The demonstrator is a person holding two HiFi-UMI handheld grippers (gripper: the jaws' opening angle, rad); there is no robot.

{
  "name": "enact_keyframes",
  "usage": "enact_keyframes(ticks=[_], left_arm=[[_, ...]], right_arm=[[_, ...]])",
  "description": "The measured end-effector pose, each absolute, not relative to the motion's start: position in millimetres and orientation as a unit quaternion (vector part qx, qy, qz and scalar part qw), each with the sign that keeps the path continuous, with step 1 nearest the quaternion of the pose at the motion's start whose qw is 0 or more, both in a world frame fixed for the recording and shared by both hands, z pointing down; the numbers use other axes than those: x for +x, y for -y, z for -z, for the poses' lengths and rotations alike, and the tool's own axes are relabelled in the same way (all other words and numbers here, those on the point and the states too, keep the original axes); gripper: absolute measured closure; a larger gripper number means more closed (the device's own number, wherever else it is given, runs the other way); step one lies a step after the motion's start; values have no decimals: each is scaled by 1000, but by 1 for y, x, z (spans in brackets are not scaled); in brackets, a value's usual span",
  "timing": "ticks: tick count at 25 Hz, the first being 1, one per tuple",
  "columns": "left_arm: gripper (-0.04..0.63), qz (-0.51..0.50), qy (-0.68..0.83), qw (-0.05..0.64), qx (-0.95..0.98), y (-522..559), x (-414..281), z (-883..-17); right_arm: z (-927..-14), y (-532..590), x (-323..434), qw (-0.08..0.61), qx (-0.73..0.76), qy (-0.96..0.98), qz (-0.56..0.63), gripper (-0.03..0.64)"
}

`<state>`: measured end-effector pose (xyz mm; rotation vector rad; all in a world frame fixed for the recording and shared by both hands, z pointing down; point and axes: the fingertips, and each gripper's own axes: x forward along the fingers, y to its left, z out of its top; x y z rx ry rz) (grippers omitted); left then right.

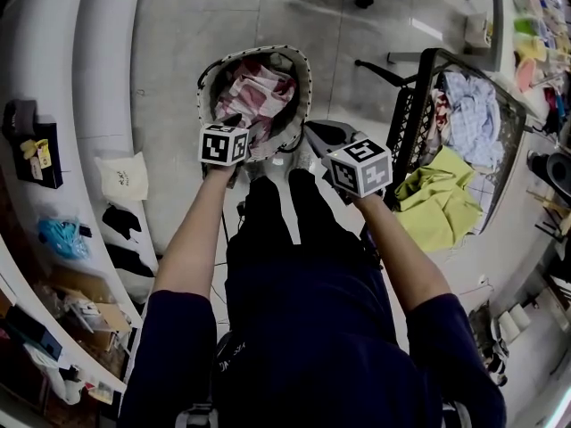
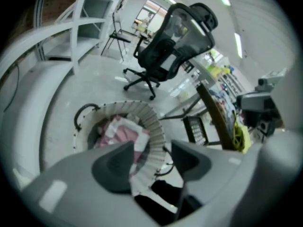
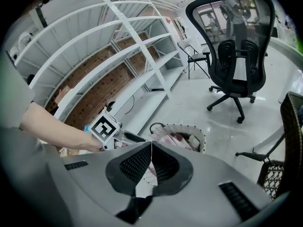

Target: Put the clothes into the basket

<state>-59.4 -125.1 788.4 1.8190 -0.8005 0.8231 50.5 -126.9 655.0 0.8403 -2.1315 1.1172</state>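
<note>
A round fabric basket [image 1: 304,71] stands on the floor ahead of me, with pink and white clothes [image 1: 254,92] lying in it. My left gripper [image 1: 234,119] hangs at its near rim. In the left gripper view this gripper [image 2: 151,162] is open, and the basket's striped wall [image 2: 150,126] rises between the jaws with the pads off it; the pink clothes [image 2: 124,131] lie beyond. My right gripper [image 1: 312,134] is by the basket's right side. Seen from its own camera, the right gripper [image 3: 150,148] has its pads closed together, and the basket [image 3: 203,139] sits just past them.
A black wire cart [image 1: 409,119] at the right holds blue-white clothes [image 1: 468,105], and a yellow-green cloth [image 1: 442,194] hangs over its side. White curved shelves [image 1: 53,105] run along the left. A black office chair [image 3: 236,46] stands on the floor beyond the basket.
</note>
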Motion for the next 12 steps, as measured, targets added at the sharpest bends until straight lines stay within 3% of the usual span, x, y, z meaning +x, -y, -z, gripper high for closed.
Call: enact_keyframes(ticks=[12], left_arm=[[380,-304,339,446,770,130,-69,-742]], right_arm=[[-638,135,31,280,308,811,-410,609]])
